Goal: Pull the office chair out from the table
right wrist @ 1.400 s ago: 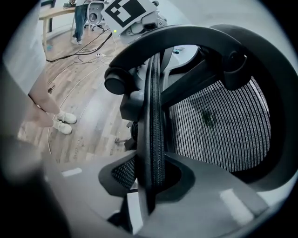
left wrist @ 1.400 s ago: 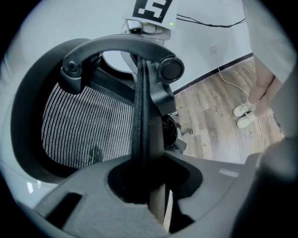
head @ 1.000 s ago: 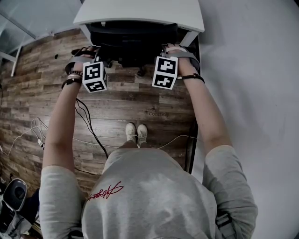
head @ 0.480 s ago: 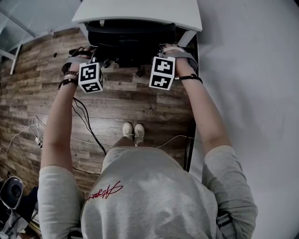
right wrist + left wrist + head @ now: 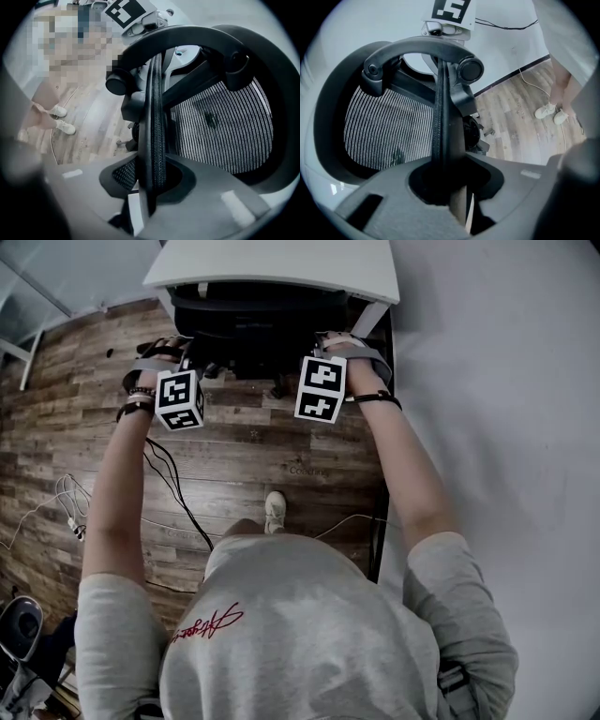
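Observation:
The black office chair (image 5: pixel 253 324) stands tucked under the white table (image 5: pixel 281 263), its mesh back toward me. In the head view my left gripper (image 5: pixel 192 360) is at the left edge of the backrest and my right gripper (image 5: pixel 317 345) at the right edge. The left gripper view has my left gripper (image 5: pixel 445 173) shut on the backrest's rim, with the mesh (image 5: pixel 389 126) to its left. In the right gripper view my right gripper (image 5: pixel 152 178) is likewise shut on the opposite rim, beside the mesh (image 5: pixel 220 126). The seat and base are mostly hidden beneath the table.
Wooden plank floor (image 5: pixel 244 446) lies between me and the chair. Black and white cables (image 5: pixel 173 484) trail across it at the left. A white wall (image 5: pixel 497 381) runs close along the right, with a table leg (image 5: pixel 370 315) next to it. One shoe (image 5: pixel 275 512) shows below.
Both grippers stay clamped on the backrest, almost unmoved. Two shoes stood side by side earlier; now only one shows, the other drawn back under the body.

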The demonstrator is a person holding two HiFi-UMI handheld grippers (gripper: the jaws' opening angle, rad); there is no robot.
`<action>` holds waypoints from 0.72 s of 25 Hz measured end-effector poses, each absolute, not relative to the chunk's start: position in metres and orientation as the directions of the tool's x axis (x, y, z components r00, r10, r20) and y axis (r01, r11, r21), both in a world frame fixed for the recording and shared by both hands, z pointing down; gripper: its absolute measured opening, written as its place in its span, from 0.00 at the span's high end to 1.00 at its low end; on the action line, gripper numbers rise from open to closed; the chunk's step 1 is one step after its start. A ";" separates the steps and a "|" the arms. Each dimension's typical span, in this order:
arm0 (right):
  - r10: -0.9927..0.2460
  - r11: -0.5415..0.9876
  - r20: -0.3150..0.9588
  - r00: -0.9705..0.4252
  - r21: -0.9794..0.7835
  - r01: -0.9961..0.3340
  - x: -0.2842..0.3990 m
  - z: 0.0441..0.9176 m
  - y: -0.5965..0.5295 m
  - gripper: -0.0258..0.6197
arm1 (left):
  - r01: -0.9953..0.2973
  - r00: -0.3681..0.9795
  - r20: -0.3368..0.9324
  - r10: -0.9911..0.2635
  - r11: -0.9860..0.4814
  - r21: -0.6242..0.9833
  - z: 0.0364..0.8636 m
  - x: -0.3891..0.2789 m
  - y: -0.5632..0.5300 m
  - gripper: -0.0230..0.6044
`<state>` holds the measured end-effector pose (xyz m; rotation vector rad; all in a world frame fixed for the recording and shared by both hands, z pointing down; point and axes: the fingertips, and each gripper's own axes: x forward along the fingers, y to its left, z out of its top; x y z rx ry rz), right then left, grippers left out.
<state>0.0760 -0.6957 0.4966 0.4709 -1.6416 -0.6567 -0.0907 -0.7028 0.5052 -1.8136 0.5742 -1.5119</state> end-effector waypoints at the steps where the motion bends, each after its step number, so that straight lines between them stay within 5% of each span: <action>1: -0.637 0.755 0.751 -0.172 0.653 0.056 0.076 0.497 -0.694 0.83 | 0.097 0.223 0.661 -0.716 -0.658 -0.746 0.505 -0.090 -0.701 0.85; 18: -0.636 0.761 0.757 -0.153 0.647 0.038 0.073 0.494 -0.635 0.83 | 0.120 0.247 0.650 -0.719 -0.642 -0.757 0.502 -0.093 -0.648 0.85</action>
